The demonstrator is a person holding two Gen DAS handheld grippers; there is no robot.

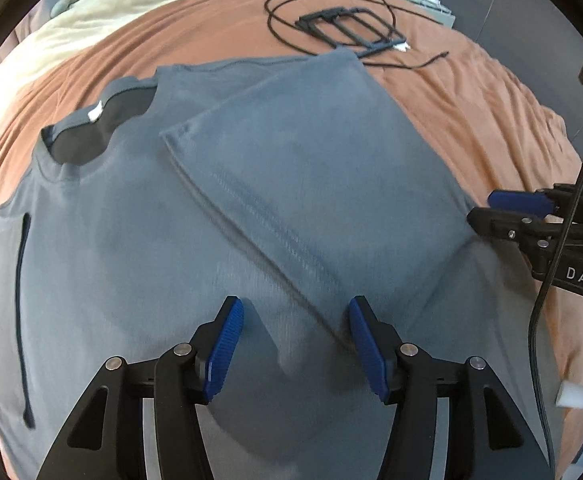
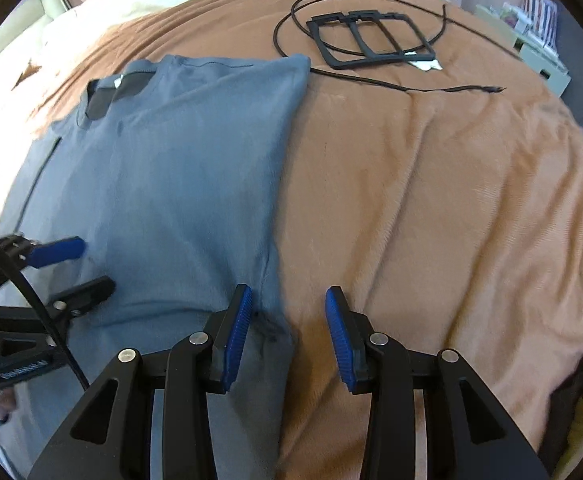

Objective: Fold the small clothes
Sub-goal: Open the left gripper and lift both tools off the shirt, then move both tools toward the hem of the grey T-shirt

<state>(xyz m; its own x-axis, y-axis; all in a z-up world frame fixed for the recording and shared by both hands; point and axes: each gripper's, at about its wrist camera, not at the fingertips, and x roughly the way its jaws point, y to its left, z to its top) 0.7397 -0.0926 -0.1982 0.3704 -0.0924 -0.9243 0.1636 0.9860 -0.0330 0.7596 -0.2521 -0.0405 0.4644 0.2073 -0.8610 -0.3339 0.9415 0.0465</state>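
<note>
A: Where is the shirt (image 1: 219, 216)?
B: Flat on the brown blanket (image 2: 431, 200), one side folded inward, dark collar far left.
A: Grippers?
B: Left gripper (image 1: 295, 344) half open, empty. Right gripper (image 2: 287, 332) parted over the shirt's edge, gripping nothing.

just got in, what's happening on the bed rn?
A person with a handheld gripper in each hand is folding a blue-grey t-shirt spread on a brown blanket. One side of the shirt is already folded in over the body. The left gripper is over the shirt with open jaws and nothing between them; the right gripper sits open at the shirt's folded edge. A black frame and cable lie further up the bed, untouched.
</note>
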